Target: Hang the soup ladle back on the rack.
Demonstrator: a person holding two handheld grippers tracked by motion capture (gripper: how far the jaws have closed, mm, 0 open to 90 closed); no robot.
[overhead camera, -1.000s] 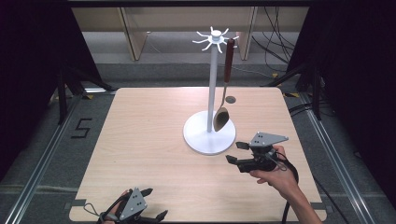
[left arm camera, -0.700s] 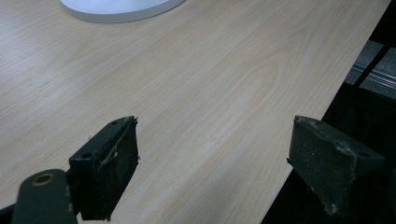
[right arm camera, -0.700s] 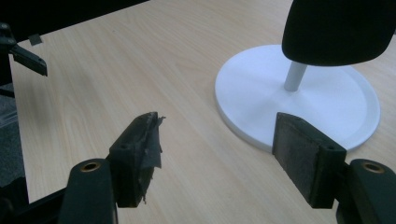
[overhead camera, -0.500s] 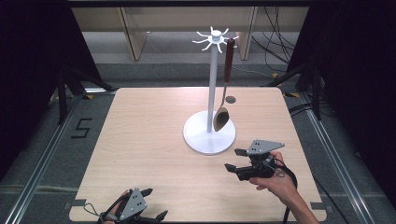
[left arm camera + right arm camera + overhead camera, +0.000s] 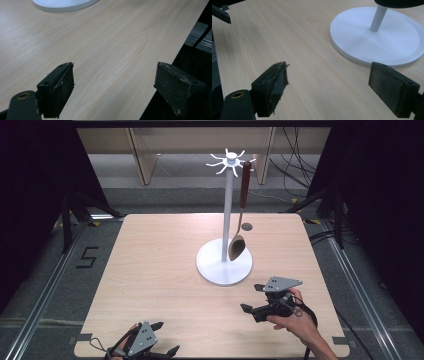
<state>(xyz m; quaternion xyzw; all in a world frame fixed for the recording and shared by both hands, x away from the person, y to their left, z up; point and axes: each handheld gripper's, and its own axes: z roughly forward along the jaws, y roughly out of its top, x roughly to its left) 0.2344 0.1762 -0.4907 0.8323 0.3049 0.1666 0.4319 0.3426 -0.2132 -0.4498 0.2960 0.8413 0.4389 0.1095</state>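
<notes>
At 12 o'clock from my right claw [image 5: 252, 298], jaws just spread wide and empty, the spoon [image 5: 240, 220] hangs on the stand [image 5: 225, 265]; stiff, light, slick, so grip the dark-red handle.

The counter [image 5: 150, 270] is pale wood-grain laminate, smooth with a soft sheen — the grain runs in long streaks. The utensil stand [image 5: 227, 220] looks like white-painted metal: a satin round base, a smooth slim pole and a matt white plastic-looking hook crown. The ladle [image 5: 236, 246] hanging on it has a glossy reddish-brown handle, a thin bright metal neck and a polished bowl with a brassy shine. The right gripper [image 5: 332, 92] carries matt black pads, one rough and fraying at its edge, the other grainy and scuffed. The left gripper [image 5: 117, 92] has the same dull black pads, speckled with wear — its body is matt black plastic.
</notes>
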